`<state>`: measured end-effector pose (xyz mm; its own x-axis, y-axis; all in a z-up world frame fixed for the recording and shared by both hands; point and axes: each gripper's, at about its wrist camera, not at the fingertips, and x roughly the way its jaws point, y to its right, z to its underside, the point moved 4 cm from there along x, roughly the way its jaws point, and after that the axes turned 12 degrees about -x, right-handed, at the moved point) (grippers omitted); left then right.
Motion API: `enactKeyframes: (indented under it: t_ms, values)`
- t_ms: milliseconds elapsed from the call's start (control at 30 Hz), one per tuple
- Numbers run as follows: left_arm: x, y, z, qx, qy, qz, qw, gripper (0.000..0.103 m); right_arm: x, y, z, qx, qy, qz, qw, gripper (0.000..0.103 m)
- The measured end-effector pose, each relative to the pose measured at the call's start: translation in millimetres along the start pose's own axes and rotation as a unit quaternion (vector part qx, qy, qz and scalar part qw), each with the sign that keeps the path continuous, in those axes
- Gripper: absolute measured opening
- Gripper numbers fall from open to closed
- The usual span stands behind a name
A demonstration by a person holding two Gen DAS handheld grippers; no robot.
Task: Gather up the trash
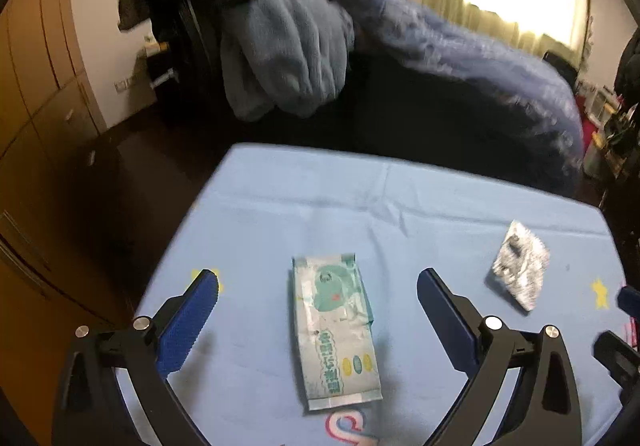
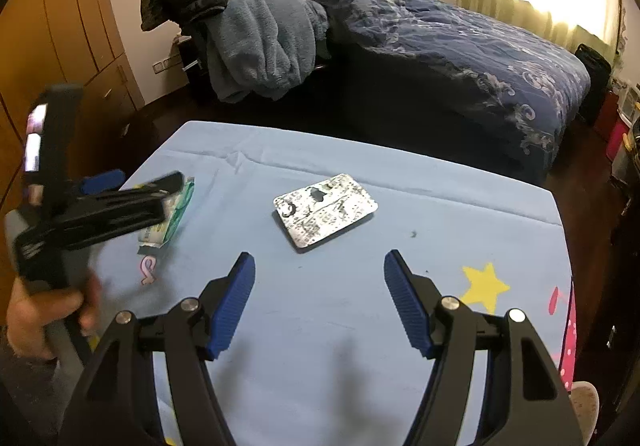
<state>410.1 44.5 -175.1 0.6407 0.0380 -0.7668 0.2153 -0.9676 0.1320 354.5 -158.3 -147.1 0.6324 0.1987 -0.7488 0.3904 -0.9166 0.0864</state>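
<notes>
A pale green wet-wipe packet [image 1: 334, 330] lies flat on the light blue tablecloth [image 1: 280, 206]. My left gripper [image 1: 317, 278] is open wide, with one finger on either side of the packet and neither pad touching it. To its right lies a crumpled silver blister pack [image 1: 518, 266]. In the right wrist view that silver pack [image 2: 325, 209] lies just ahead of my right gripper [image 2: 320, 257], which is open with nothing between its fingers. At the left of that view a hand [image 2: 44, 310] holds the left gripper [image 2: 140, 182] over the packet [image 2: 176, 214].
The table stands close to a bed with a dark blue quilt [image 2: 460, 46]. A grey-blue blanket [image 2: 260, 42] and dark jackets hang at the bed's foot. Wooden wardrobes [image 2: 60, 26] line the left wall. Dark floor lies beyond the table's far edge [image 2: 360, 158].
</notes>
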Motion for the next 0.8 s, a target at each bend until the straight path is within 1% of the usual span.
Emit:
enactKeyframes:
  t_ms: [100,167,200,233,267,333,367,467,533,567,633,733,800]
  values:
    - [13.1,-2.5,9.1,0.0,-0.021,-0.009,0.9997,0.098,5.3,1.1,-2.0,0.002,-0.003,0.004,1.0,0.068]
    - [16.3,-5.6,14.7,-0.003,-0.021,-0.016,0.9996,0.068,10.5,4.4,-4.1,0.009,-0.004,0.006,1.0,0.068]
    - [14.5,-5.6,15.0,-0.001,-0.015,-0.021,0.9997,0.059,12.7,5.3,-5.1,0.012,-0.004,0.008,1.0,0.068]
    - [11.5,-4.3,14.6,0.003,-0.013,-0.02,0.9997,0.044,16.9,6.6,-7.1,0.015,-0.005,0.01,1.0,0.068]
    - [10.6,-4.3,14.5,0.002,-0.017,-0.022,0.9996,0.044,21.8,7.6,-9.3,0.019,-0.007,0.011,1.0,0.068]
    - [7.7,-8.5,15.0,-0.009,-0.016,-0.008,0.9998,0.042,33.7,8.4,-13.1,0.031,-0.011,0.007,0.999,0.068]
    - [5.4,-11.6,14.5,-0.012,-0.013,-0.008,0.9998,0.042,40.2,8.7,-14.8,0.038,-0.015,0.007,0.999,0.068]
    - [-12.1,-25.2,9.7,-0.027,0.012,-0.004,0.9996,0.042,61.3,6.4,-21.0,0.045,-0.027,0.006,0.999,0.068]
    - [-25.6,-35.5,4.9,-0.037,0.026,-0.001,0.999,0.042,72.4,4.1,-25.7,0.043,-0.034,0.014,0.998,0.068]
    - [-32.8,-41.1,2.7,-0.042,0.032,0.001,0.9986,0.042,78.2,2.7,-28.9,0.041,-0.037,0.017,0.998,0.071]
    - [-40.8,-46.7,0.8,-0.046,0.035,0.005,0.9983,0.043,87.3,1.5,-34.1,0.043,-0.039,0.019,0.998,0.092]
    - [-47.7,-52.3,1.3,-0.05,0.035,0.008,0.9981,0.043,99.5,0.9,-41.6,0.048,-0.042,0.026,0.998,0.096]
    - [-49.1,-53.3,2.1,-0.051,0.034,0.01,0.9981,0.043,108.7,0.4,-44.3,0.049,-0.053,0.026,0.997,0.097]
